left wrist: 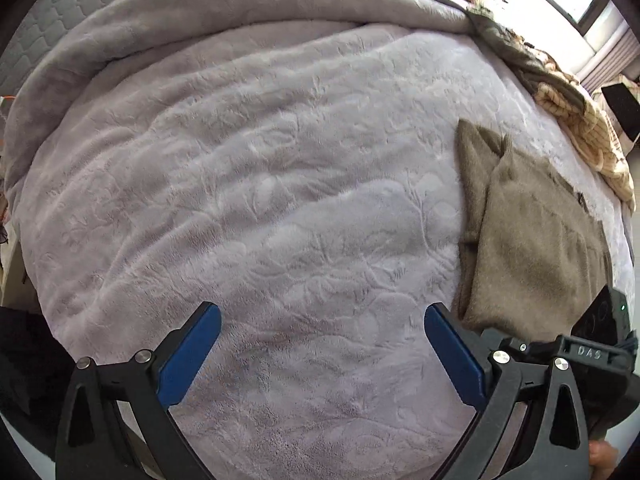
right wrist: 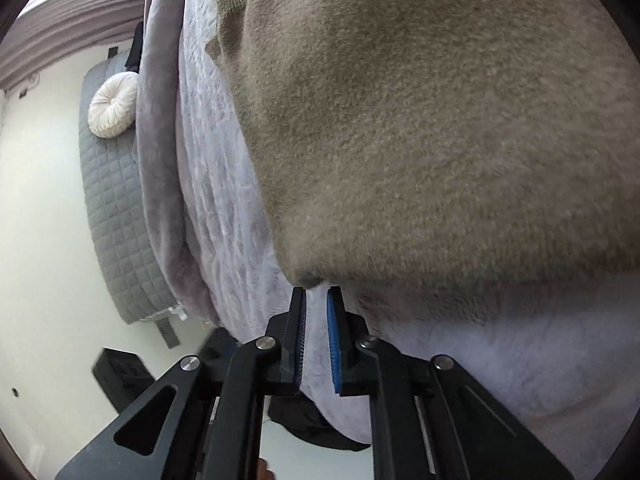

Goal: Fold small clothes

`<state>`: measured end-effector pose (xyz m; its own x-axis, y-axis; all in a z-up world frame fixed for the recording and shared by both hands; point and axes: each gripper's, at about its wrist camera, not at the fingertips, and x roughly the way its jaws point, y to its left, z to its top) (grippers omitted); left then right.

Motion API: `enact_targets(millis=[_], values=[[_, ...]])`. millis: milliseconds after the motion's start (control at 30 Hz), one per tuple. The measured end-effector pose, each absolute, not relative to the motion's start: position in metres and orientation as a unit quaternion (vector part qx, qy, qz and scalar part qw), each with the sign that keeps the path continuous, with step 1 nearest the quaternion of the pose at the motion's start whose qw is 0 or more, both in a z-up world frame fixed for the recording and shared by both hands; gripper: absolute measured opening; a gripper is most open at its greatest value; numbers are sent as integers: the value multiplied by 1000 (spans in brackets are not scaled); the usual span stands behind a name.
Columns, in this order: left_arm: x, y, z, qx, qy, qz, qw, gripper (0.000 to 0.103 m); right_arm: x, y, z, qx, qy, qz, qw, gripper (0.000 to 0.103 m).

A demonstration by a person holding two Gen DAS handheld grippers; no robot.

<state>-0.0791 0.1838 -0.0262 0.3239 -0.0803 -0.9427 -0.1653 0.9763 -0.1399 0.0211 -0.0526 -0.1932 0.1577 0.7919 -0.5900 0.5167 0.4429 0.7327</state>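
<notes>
A fuzzy olive-brown garment (left wrist: 524, 240) lies partly folded on the lilac plush blanket (left wrist: 260, 200) at the right of the left wrist view. My left gripper (left wrist: 322, 316) is wide open and empty above the blanket, to the left of the garment. In the right wrist view the garment (right wrist: 420, 120) fills most of the frame. My right gripper (right wrist: 316, 294) has its blue pads close together, with a narrow gap, right at the garment's near corner. Whether the pads pinch the cloth does not show.
A grey blanket fold (left wrist: 240, 4) runs along the far side of the bed. A striped cream and olive clothes pile (left wrist: 576, 120) lies at the right edge. A round white cushion (right wrist: 114, 104) lies on a grey quilted mattress (right wrist: 116, 208). A dark garment (right wrist: 316, 428) hangs below the bed edge.
</notes>
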Motion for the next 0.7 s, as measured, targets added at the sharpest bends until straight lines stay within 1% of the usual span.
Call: enact_targets(millis=[33, 67, 100, 133, 233, 267, 333, 433, 500, 533, 633, 700], values=[[-80, 188, -17, -104, 564, 27, 819, 102, 19, -55, -193, 511, 635, 116, 567, 28], [-73, 179, -12, -99, 555, 28, 826, 102, 18, -58, -193, 520, 622, 108, 575, 33], [-68, 175, -7, -86, 551, 28, 830, 102, 17, -64, -192, 536, 605, 99, 581, 41], [-61, 169, -2, -68, 547, 33, 834, 102, 18, -67, -193, 554, 586, 91, 585, 47], [-49, 164, 8, -68, 533, 23, 843, 102, 23, -71, -197, 586, 555, 81, 585, 51], [-45, 163, 9, -76, 542, 22, 837, 102, 26, -70, -200, 591, 555, 81, 580, 49], [-36, 166, 5, -90, 563, 27, 821, 102, 31, -65, -205, 590, 572, 73, 565, 10], [-36, 168, -1, -118, 563, 21, 818, 102, 31, -63, -193, 596, 558, 97, 569, 9], [-39, 169, -4, -126, 549, 33, 826, 102, 33, -60, -185, 560, 571, 110, 590, 9], [-40, 168, -7, -123, 545, 36, 828, 102, 33, -55, -189, 542, 588, 109, 591, 8], [-35, 153, -19, -77, 565, 35, 821, 102, 30, -43, -211, 519, 620, 98, 580, 8], [-33, 144, -25, -71, 577, 17, 814, 102, 33, -34, -208, 490, 632, 99, 592, 8]])
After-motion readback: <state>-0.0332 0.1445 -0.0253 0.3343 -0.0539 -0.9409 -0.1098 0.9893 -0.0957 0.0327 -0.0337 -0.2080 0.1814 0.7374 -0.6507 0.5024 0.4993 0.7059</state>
